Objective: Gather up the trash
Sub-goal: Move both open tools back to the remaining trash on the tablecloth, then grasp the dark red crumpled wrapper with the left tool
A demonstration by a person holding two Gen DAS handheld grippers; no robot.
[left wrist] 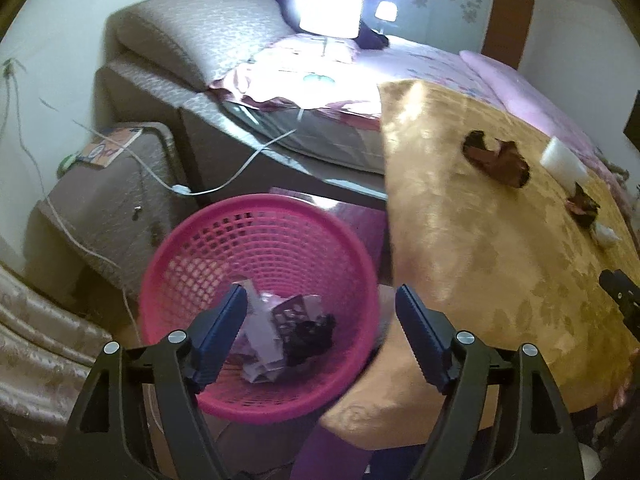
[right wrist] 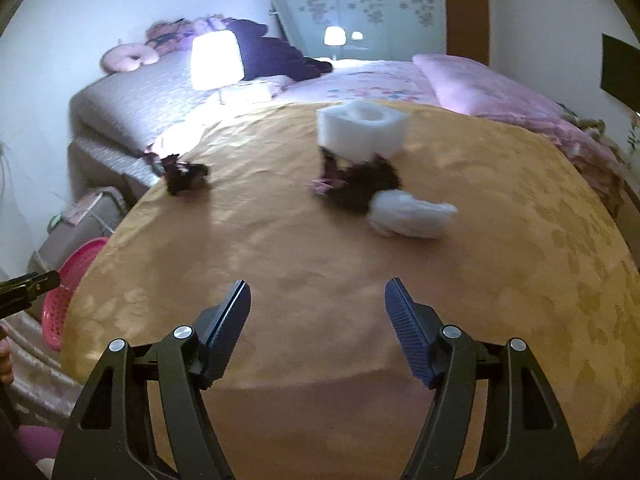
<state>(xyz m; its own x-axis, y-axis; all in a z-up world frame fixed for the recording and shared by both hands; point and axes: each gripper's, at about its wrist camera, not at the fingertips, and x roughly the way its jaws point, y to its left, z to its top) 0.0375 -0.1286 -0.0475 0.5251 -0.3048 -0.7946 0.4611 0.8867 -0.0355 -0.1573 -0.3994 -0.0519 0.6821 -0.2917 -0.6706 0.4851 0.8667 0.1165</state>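
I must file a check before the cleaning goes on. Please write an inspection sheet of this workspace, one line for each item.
Surface: round table under a golden cloth, beside a bed.
Job's things: pink mesh basket on the floor, crumpled paper inside; on the table a dark wrapper, a second dark scrap, a white crumpled tissue, a white foam piece.
Clutter: nothing seen besides the trash.
Grippers: left hand-held gripper open over the basket, empty; right hand-held gripper open over the table, empty.
Cables: white cable hanging from the bed.
Surroundings: lit lamp, flowered wardrobe.
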